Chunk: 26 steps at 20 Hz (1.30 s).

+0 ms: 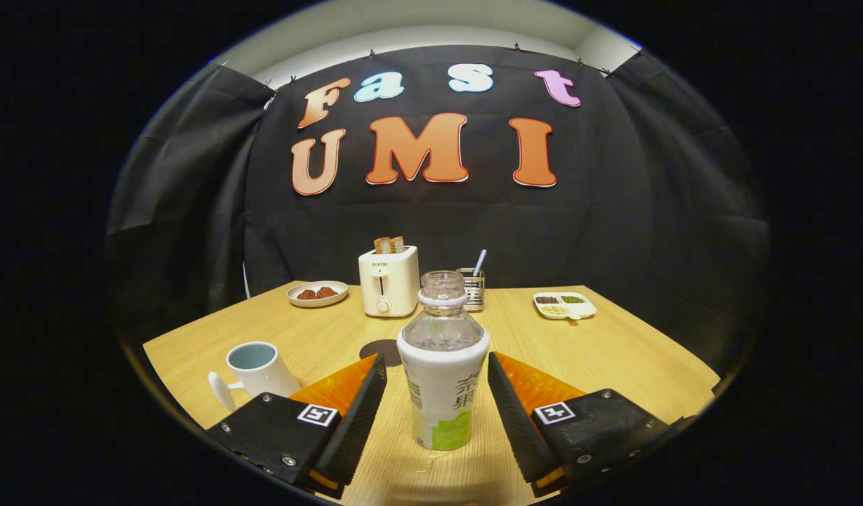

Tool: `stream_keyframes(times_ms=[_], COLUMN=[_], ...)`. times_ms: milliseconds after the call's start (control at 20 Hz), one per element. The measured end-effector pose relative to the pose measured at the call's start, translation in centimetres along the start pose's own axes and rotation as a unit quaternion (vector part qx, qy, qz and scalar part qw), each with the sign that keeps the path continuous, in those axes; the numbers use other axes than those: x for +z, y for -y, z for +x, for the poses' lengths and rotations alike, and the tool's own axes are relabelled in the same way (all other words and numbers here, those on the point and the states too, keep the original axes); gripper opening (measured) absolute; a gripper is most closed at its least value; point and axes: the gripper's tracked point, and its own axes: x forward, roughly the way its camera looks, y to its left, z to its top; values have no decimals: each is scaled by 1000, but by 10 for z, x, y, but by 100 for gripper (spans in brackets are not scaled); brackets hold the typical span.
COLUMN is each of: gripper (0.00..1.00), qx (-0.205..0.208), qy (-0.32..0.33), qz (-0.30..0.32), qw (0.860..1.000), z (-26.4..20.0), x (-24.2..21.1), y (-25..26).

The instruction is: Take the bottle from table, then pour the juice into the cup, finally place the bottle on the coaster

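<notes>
A clear uncapped bottle (pixel 442 365) with a white and green label stands upright on the wooden table (pixel 614 351), right between my two fingers. My gripper (pixel 437 369) is open, with a narrow gap on each side of the bottle, so neither pad touches it. A white cup (pixel 254 372) with a handle and a pale blue inside sits just to the left of the left finger (pixel 361 407). A dark round coaster (pixel 380 349) lies flat on the table behind the left finger, partly hidden by it and the bottle.
At the back of the table stand a white toaster (pixel 388 281) holding toast, a small plate (pixel 318 293) with dark red pieces, a metal holder (pixel 473 287) with a straw, and a divided white dish (pixel 564 305) at the back right.
</notes>
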Motion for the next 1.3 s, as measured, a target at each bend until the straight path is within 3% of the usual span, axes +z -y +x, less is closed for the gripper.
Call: stream_keyframes(times_ms=[250,550,750,1000,1300], gripper=[78,66,61,61,61], qx=[-6,-31,-18,-28,-49], qy=[-14,-32,-27,0,8], qz=[30,15,9,-72,-181], qw=[999,999,999,997,982], z=[14,21,20,18,24], x=[-11,-24,-19,-3,-2], y=[2,6,-10,-25,-42])
